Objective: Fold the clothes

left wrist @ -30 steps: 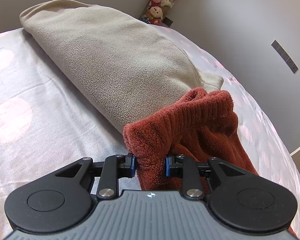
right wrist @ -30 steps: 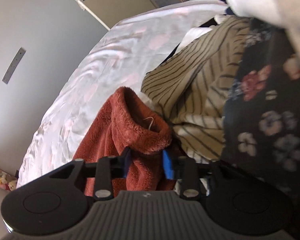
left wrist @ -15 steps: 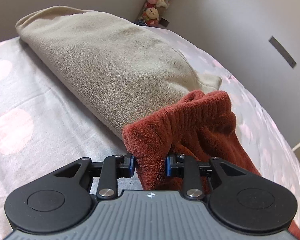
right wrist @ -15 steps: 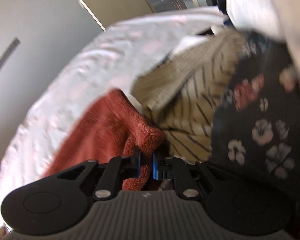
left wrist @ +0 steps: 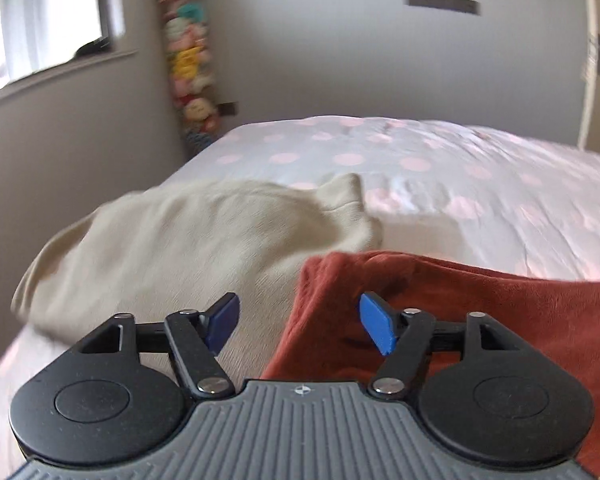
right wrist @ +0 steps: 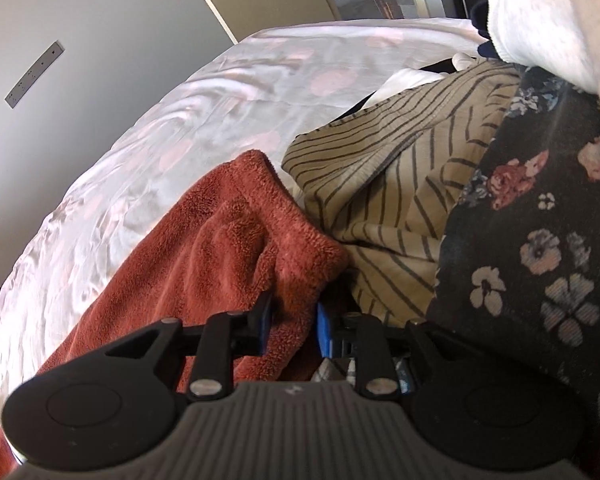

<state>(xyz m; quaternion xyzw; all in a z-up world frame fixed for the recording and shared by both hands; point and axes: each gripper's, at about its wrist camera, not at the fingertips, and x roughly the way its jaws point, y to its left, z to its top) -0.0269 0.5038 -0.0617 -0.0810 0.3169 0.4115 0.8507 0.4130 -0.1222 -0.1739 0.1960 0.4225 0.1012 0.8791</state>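
A rust-red fleece garment (left wrist: 480, 304) lies on the polka-dot bed (left wrist: 440, 168). My left gripper (left wrist: 298, 326) is open, its blue pads (left wrist: 374, 328) spread wide over the garment's left corner, holding nothing. In the right wrist view the same red garment (right wrist: 220, 248) lies spread on the bed (right wrist: 220, 92), and my right gripper (right wrist: 292, 326) is shut on its near corner.
A folded beige fleece (left wrist: 172, 240) lies left of the red garment. A striped tan garment (right wrist: 400, 184), a dark floral garment (right wrist: 540, 240) and a white one (right wrist: 540, 12) are piled at the right. Stuffed toys (left wrist: 188, 60) hang in the room corner.
My left gripper has opened and let go of the red garment, and its view has swung up toward the wall. My right gripper still grips the garment, now lying flatter on the bed.
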